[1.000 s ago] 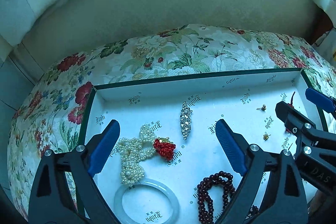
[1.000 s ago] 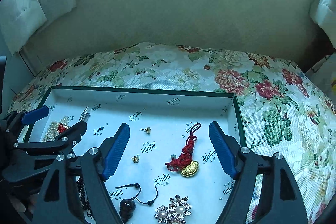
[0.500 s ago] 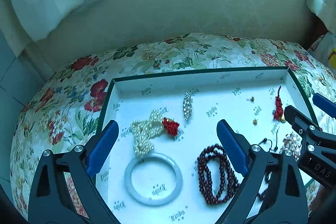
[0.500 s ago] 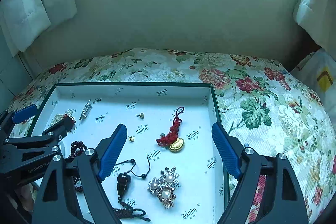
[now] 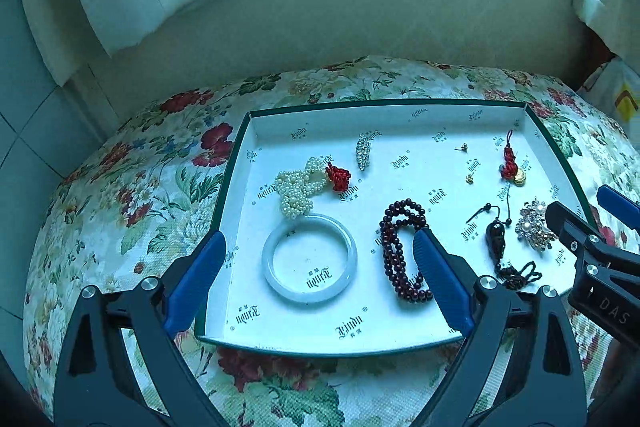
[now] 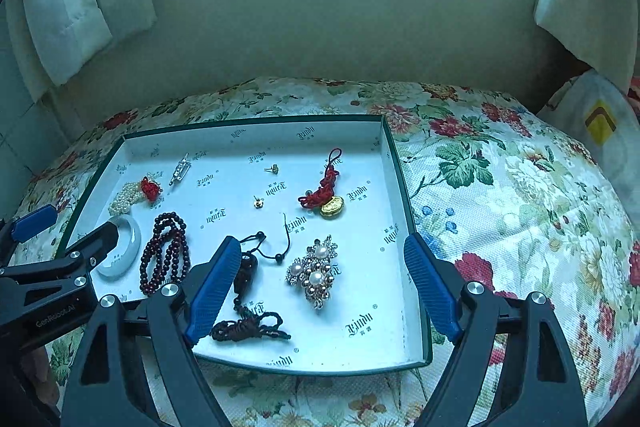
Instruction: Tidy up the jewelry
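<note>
Scene: shallow white box w/ dark green rim, sitting on a flower-print cushion; curtains & pale wall behind.
Left gripper: jaws released, spread wide, nothing between them; hovers over near-left part of box, above the pale bangle.
Right gripper: jaws also released & empty, over near-right part of box, above the pearl brooch.
Change: both grippers have pulled back & up vs a sec ago; far more of the box shows now, incl. its near rim. Right jaws sit about as wide as before.
Jewelry, left side: pearl cluster w/ red knot touching bangle's far edge; crystal clip beyond; dark red bead strand just right of bangle.
Jewelry, right side: black cord pendant beside brooch; red tassel w/ gold charm farther back; two small gold studs mid-box, apart.
Meaning: prob. a step back to survey; nothing picked up yet, all pieces lie loose in the box, sorting still to do.
</note>
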Available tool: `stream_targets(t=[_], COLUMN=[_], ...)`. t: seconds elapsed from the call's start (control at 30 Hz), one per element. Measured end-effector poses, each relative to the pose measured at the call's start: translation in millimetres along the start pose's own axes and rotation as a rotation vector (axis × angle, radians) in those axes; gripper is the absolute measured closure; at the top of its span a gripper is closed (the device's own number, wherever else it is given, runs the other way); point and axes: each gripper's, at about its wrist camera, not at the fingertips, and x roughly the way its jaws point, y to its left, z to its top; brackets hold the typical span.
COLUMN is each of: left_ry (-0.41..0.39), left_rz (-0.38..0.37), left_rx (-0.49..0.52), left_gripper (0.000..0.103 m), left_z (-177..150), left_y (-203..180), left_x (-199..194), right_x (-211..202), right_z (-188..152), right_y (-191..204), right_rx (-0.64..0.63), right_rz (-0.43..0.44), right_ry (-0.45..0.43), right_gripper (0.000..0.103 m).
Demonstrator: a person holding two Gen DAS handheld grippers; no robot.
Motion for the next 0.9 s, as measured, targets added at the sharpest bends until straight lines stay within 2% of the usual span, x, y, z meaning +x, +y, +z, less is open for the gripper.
stream_targets(t=[0.9], left_ry=[-0.180], left_rz=[-0.019], left_rx=[-0.059], left_gripper=[0.003], left_z=[-21.0], left_y=[18.8], left_x=[-160.5], right_x=[-175.6], right_z=[-13.0], right_y=[20.3], right_rx=[-0.088], right_rz=[0.053], right_ry=[-0.241], right_gripper=[0.017])
